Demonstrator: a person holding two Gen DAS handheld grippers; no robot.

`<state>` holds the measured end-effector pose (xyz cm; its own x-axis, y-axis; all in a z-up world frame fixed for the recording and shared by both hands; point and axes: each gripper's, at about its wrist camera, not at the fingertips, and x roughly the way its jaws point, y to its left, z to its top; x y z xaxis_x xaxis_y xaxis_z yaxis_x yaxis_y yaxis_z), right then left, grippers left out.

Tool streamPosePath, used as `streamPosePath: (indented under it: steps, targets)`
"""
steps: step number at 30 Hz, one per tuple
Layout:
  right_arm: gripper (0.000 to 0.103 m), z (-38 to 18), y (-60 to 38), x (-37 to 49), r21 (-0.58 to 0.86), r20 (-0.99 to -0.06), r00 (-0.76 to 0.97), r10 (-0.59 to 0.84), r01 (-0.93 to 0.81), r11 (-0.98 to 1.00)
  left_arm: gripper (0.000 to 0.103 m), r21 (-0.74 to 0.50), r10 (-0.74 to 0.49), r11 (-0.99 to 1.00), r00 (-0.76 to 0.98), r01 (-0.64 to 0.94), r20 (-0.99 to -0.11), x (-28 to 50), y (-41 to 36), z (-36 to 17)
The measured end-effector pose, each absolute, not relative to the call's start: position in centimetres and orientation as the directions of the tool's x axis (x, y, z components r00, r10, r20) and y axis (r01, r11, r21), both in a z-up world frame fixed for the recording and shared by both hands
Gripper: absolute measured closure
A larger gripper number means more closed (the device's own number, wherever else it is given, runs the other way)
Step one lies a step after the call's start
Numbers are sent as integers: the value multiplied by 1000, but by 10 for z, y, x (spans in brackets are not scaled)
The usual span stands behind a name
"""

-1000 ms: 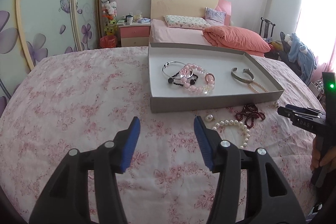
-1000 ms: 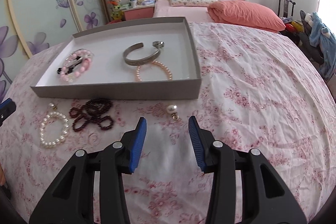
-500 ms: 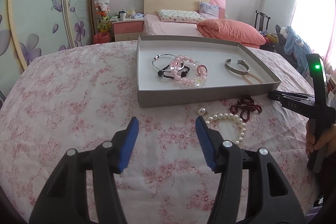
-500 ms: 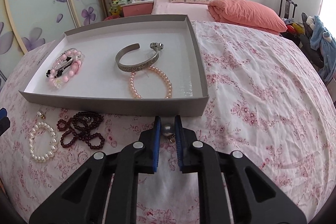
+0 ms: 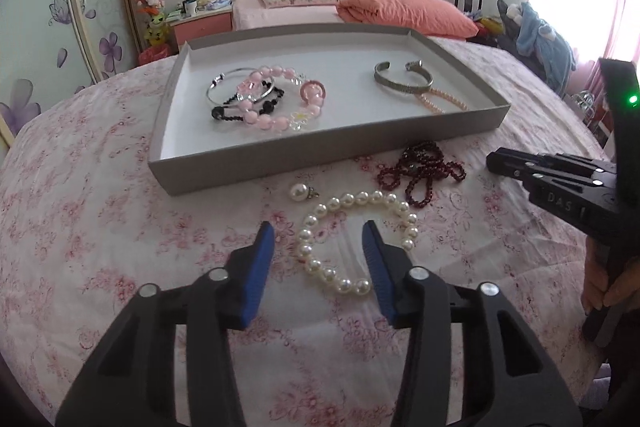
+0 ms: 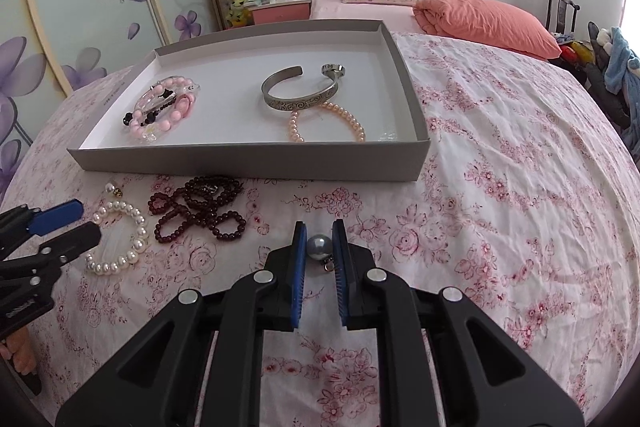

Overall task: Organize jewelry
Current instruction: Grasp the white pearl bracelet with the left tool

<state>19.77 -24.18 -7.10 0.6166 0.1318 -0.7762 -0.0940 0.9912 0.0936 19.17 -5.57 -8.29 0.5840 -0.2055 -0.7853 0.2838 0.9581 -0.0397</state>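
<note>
My right gripper [image 6: 319, 233] is shut on a pearl pendant [image 6: 318, 247], held above the floral cloth in front of the grey tray [image 6: 256, 159]. My left gripper [image 5: 318, 237] is open, its fingers either side of the near left part of a white pearl bracelet [image 5: 352, 239] lying on the cloth. A dark red bead strand [image 5: 422, 169] and a second pearl pendant [image 5: 300, 192] lie between the bracelet and the tray [image 5: 320, 163]. The tray holds pink bead bracelets [image 5: 276, 107], a thin silver bangle, a silver cuff [image 6: 304, 93] and a pink pearl bracelet [image 6: 326, 123].
The table carries a pink floral cloth [image 6: 500, 187]. A bed with an orange duvet [image 6: 480, 19] and a nightstand stand behind. The right gripper body [image 5: 568, 187] shows at the right of the left wrist view.
My right gripper closed on the pearl pendant and drew back, lifting it. My left gripper moved forward and right, bringing its open fingers over the white pearl bracelet.
</note>
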Motion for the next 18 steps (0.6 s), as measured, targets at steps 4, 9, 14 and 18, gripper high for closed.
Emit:
streamPosePath:
  steps: [4,9,14,18]
  targets:
    - [89,-71,-242,198,93,-776,617,131,-93,991,86,30,-147,959,588,281,-796,194,-62,-90]
    - [89,-72,-239,195,104,-776,615,143,-99,990,92,40,-138,959,583,282,-801,188,-48,-90]
    - [89,-71,-232,193,104,-775,612,157,-122,987,92,61,-99,967,587,246,-804,183,-22,-89]
    - [89,-71,-226,192,86,-775,613,151,-134,987,84,41,-104,972,580,232,-808,183,-11,-87]
